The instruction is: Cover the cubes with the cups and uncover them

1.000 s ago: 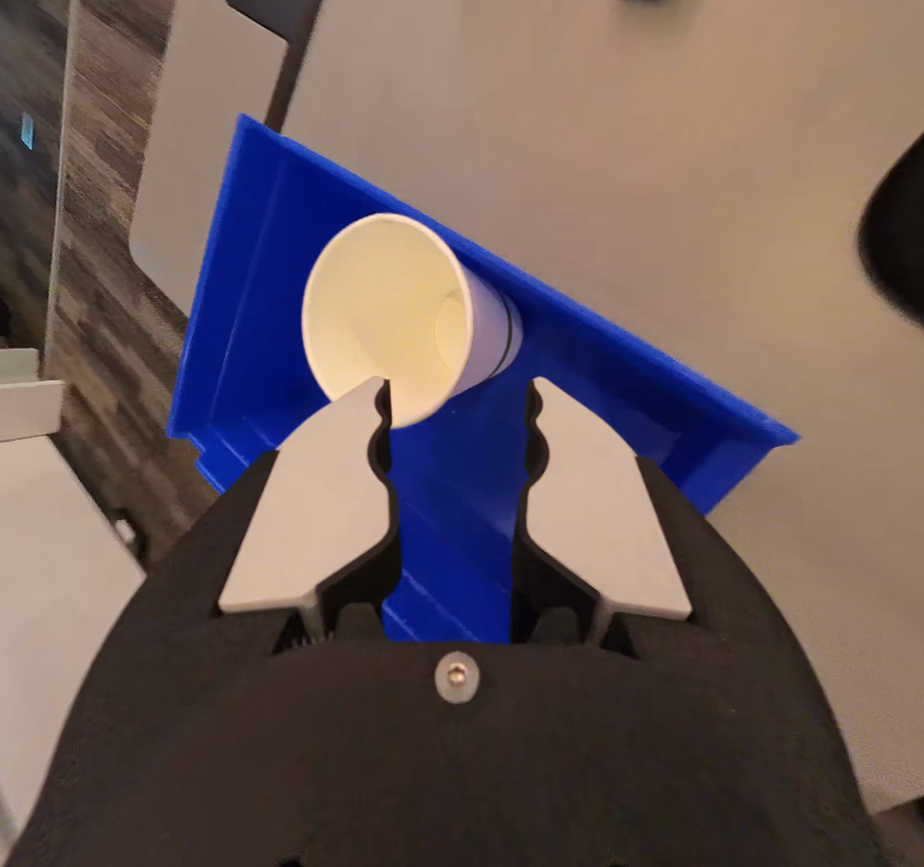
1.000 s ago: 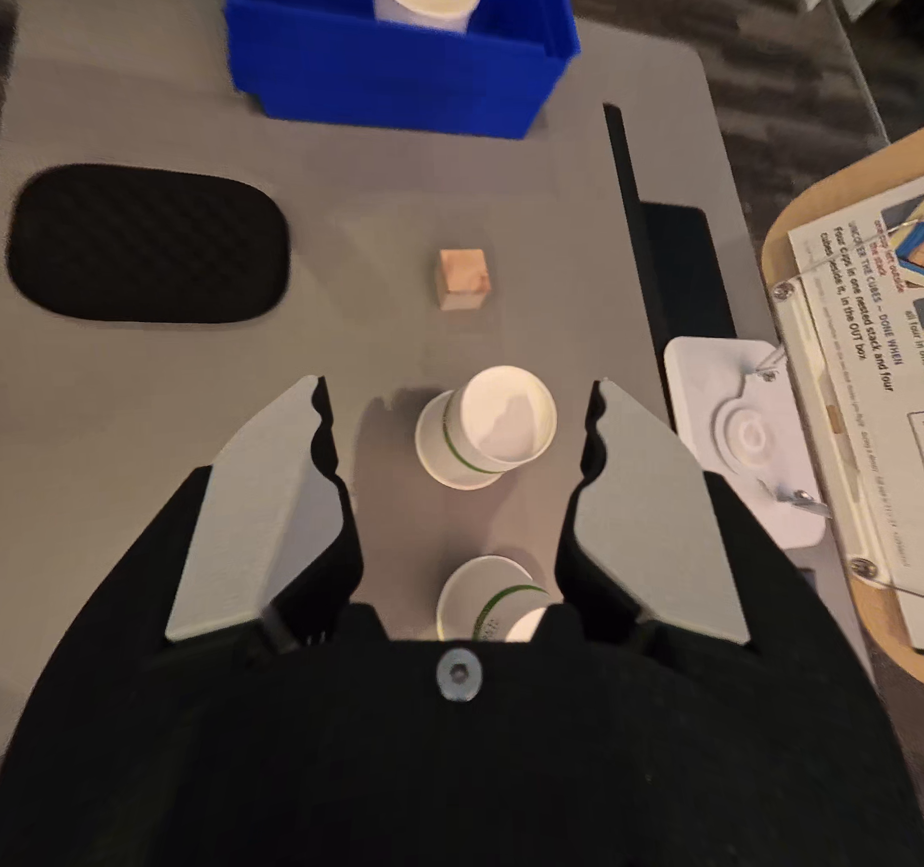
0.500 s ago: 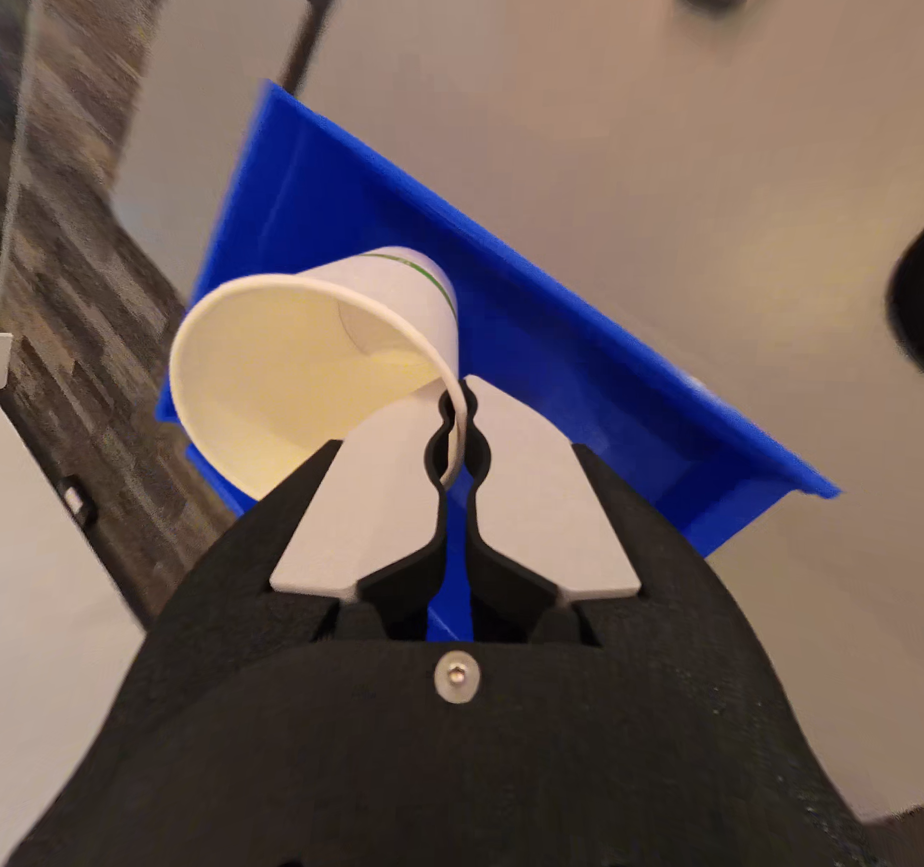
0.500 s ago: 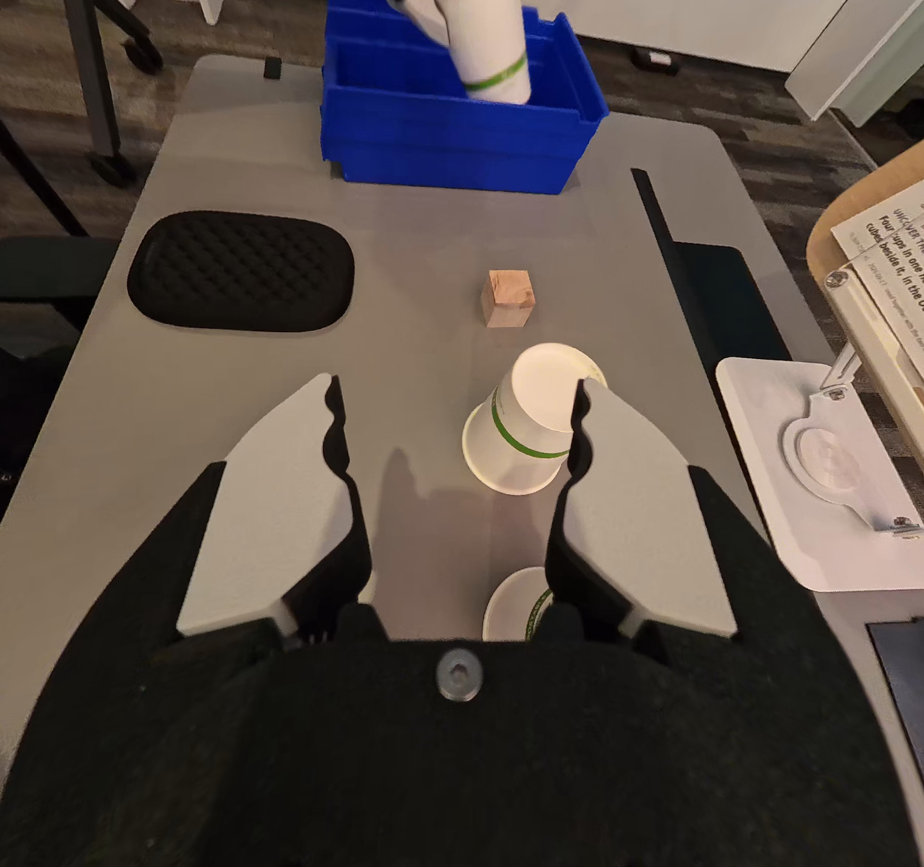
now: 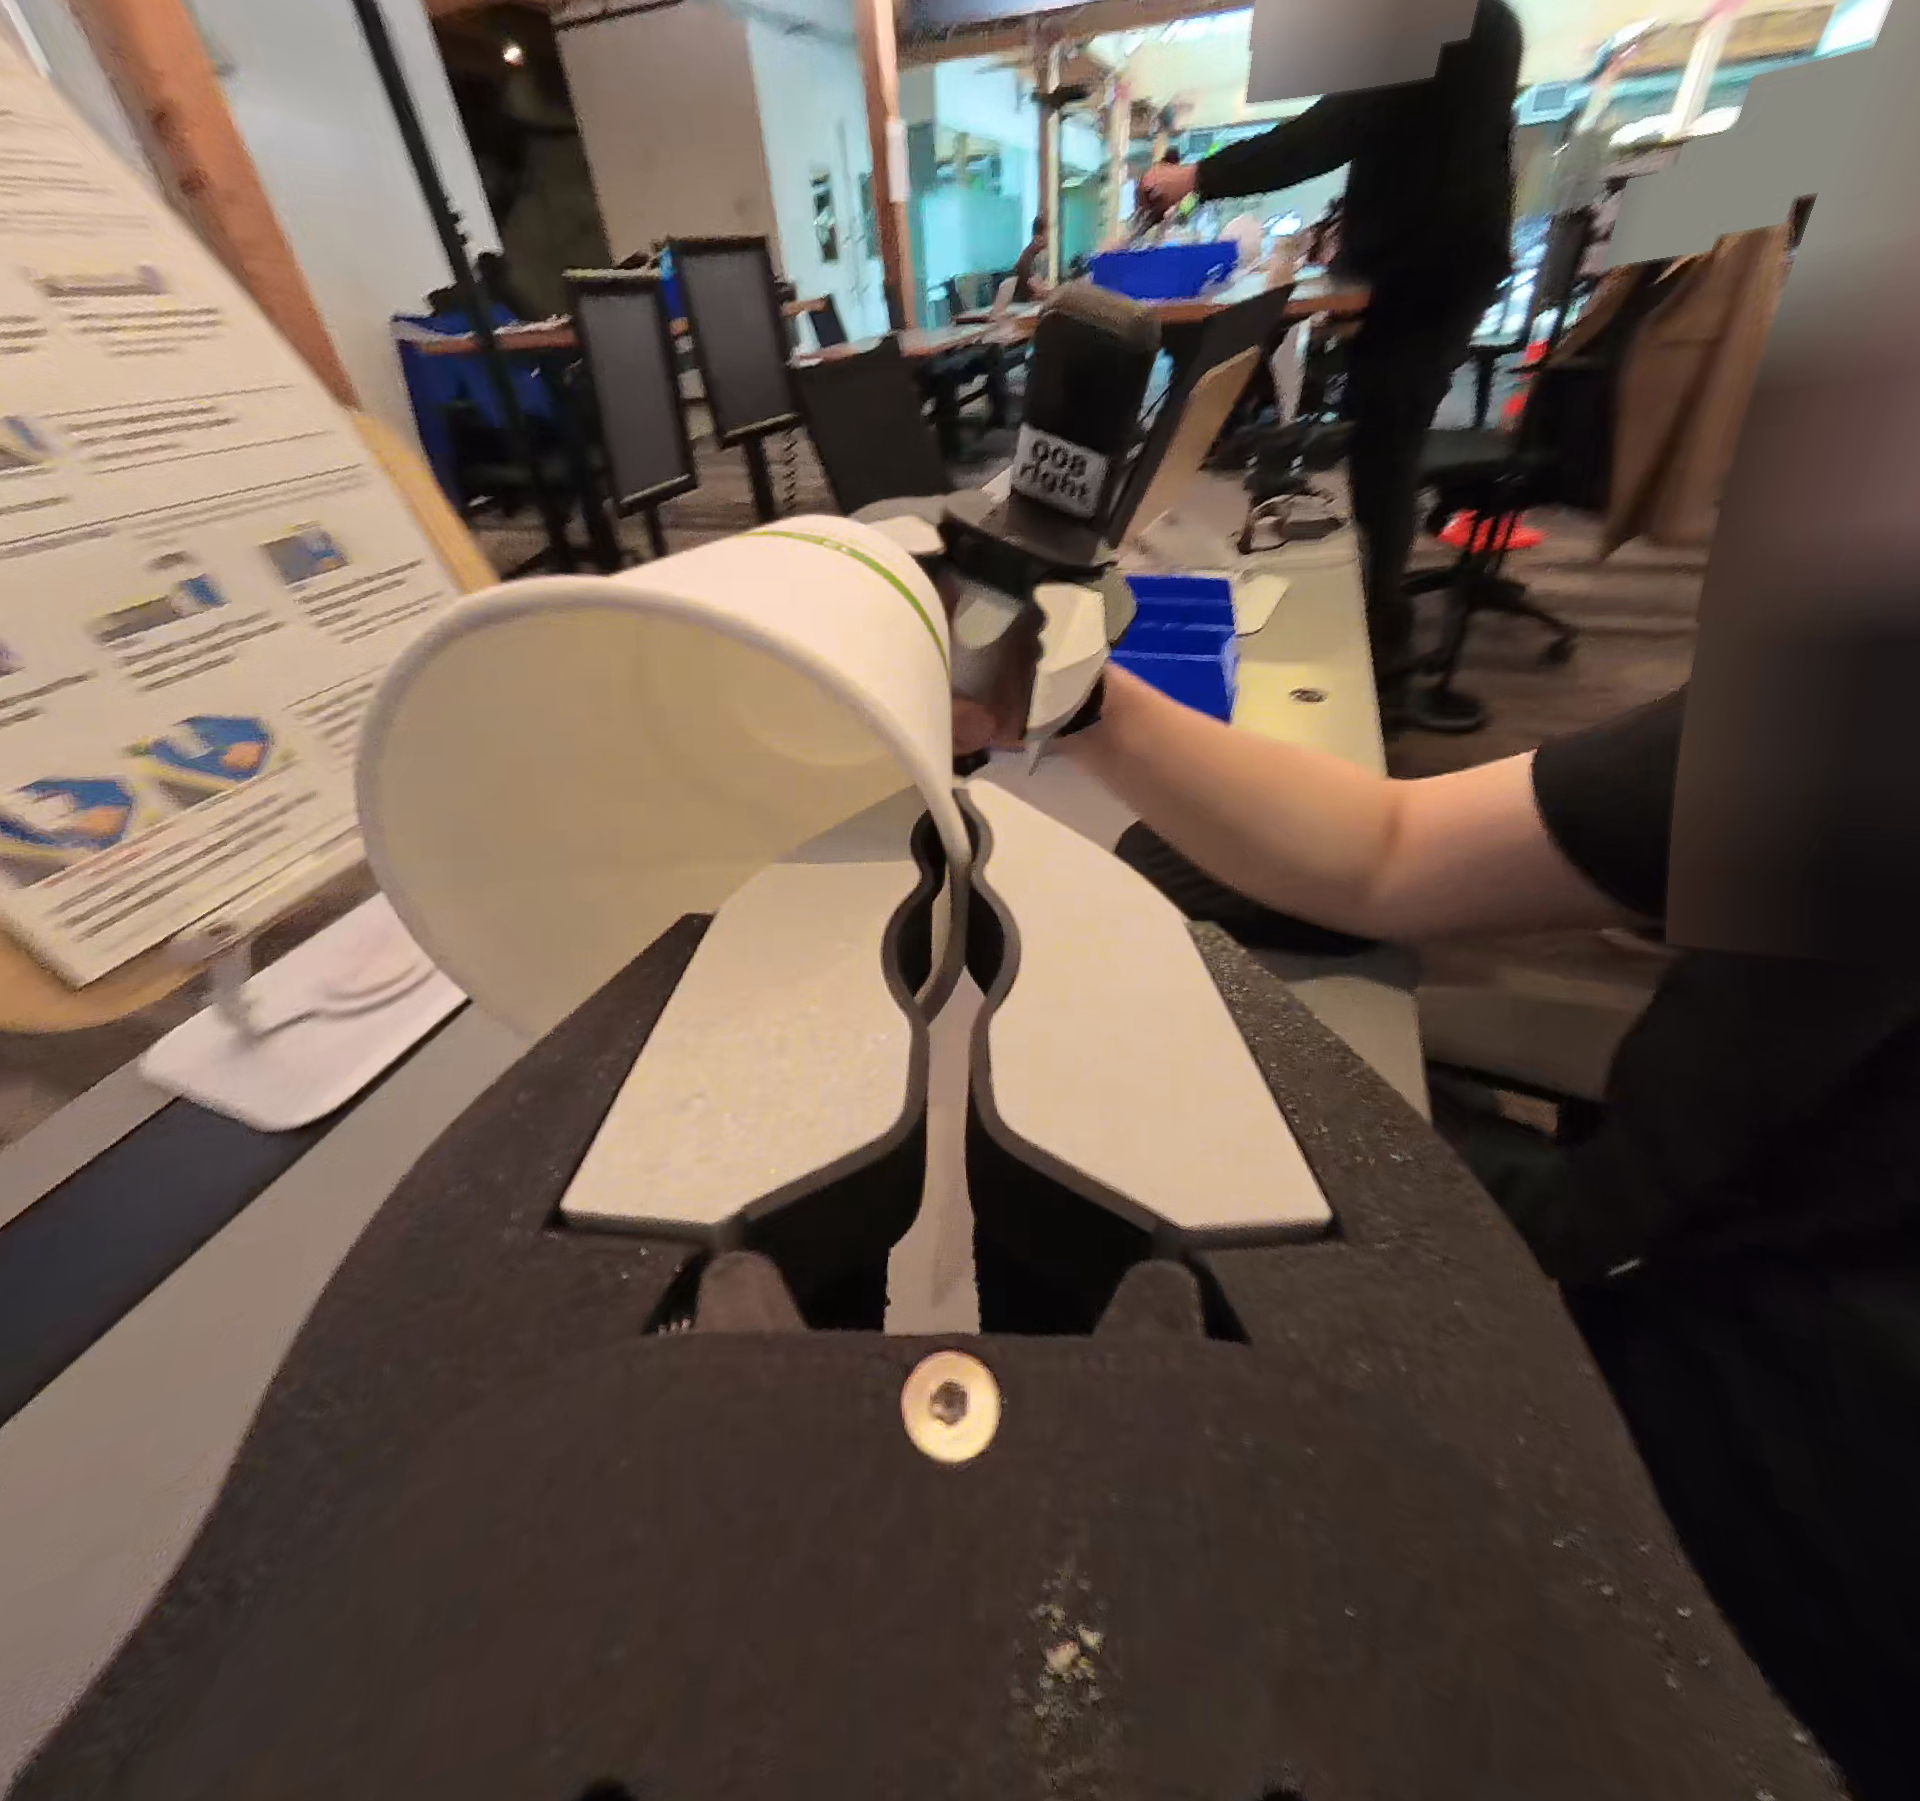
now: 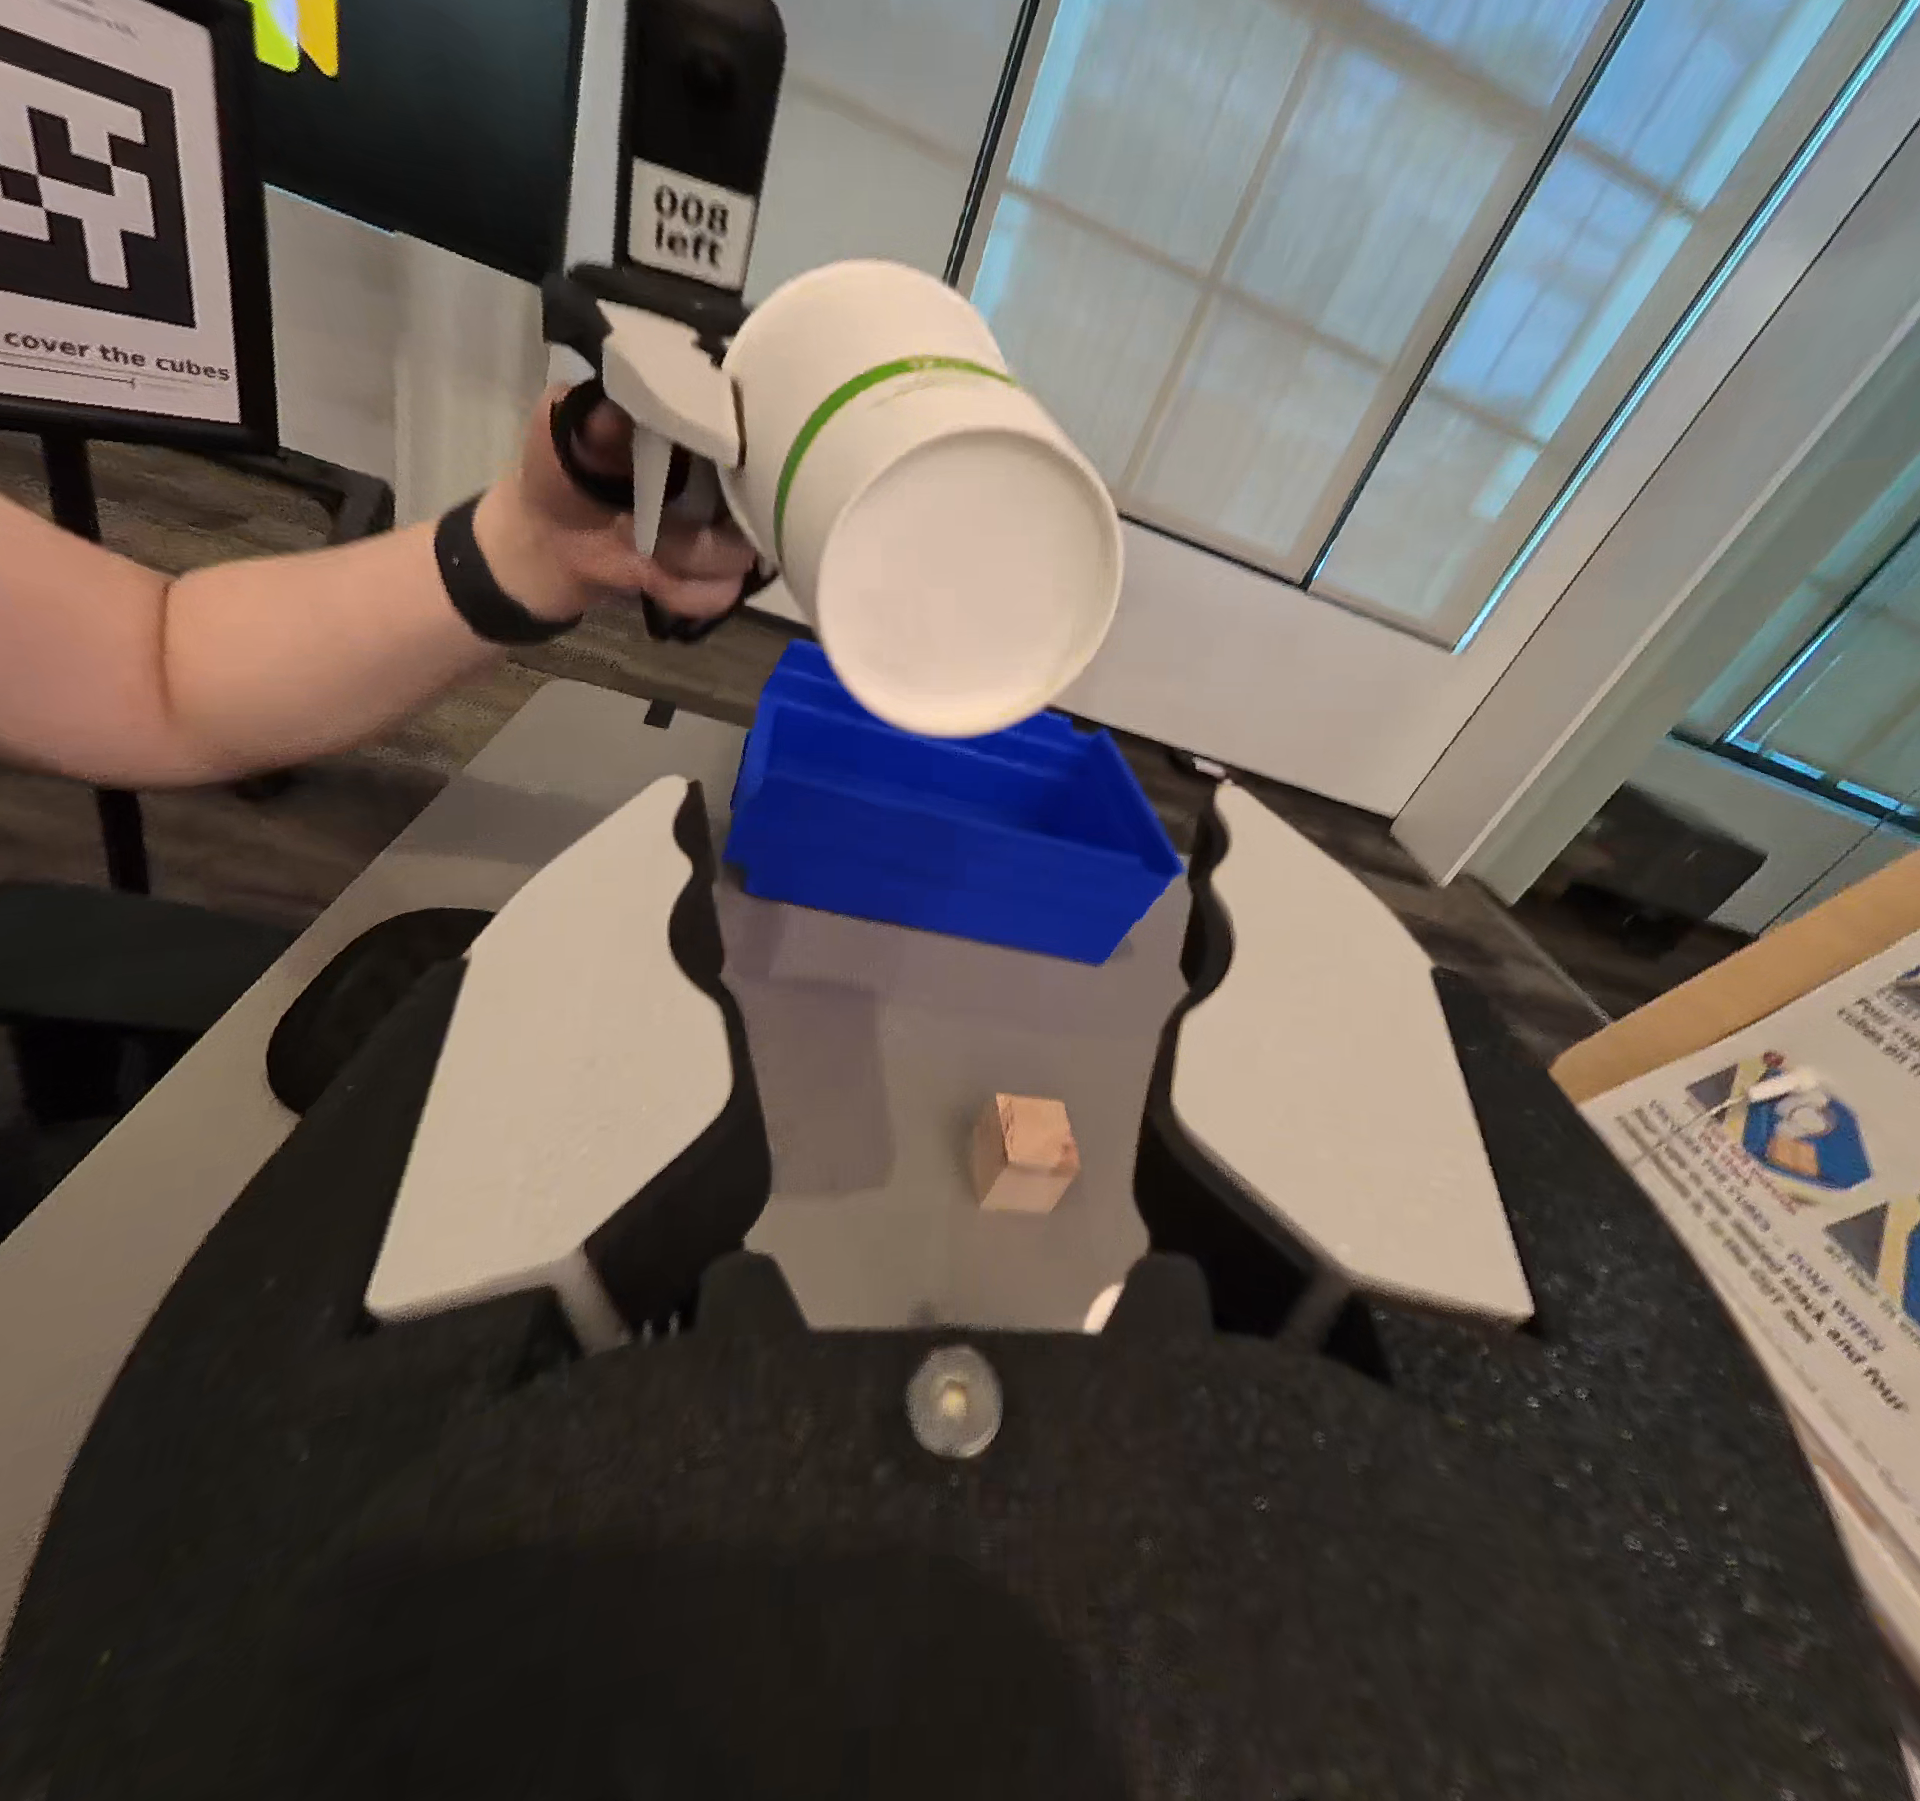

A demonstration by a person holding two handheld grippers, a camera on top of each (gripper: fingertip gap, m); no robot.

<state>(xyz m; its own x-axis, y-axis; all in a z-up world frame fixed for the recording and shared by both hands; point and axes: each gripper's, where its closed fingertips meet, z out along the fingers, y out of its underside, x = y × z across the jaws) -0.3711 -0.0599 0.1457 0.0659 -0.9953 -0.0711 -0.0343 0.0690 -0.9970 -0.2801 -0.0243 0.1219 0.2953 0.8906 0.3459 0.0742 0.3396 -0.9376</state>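
One white paper cup with a green band is up in the air, pinched at its rim by the left gripper, which a hand carries at the left of the right wrist view. The cup lies nearly on its side, base toward that camera, mouth back toward its own gripper. In the left wrist view the same paper cup shows its open mouth, and the left gripper has its jaws closed almost fully, with only the thin cup wall caught between the pale fingers.

Below the cup in the right wrist view sits the blue plastic bin at the far end of the grey table. Nearer, between the right gripper's own fingers, a small wooden cube rests bare on the table, uncovered. The right gripper is spread wide and has nothing in it. At the far right a printed sheet on a board leans by the table edge.

The cup looks very light, thin and easily crushed; a hold on one wall at the rim is likely to let it swing and dent, so a gentle squeeze seems wise. To cover the cube it probably must be turned mouth down and lowered squarely over it.
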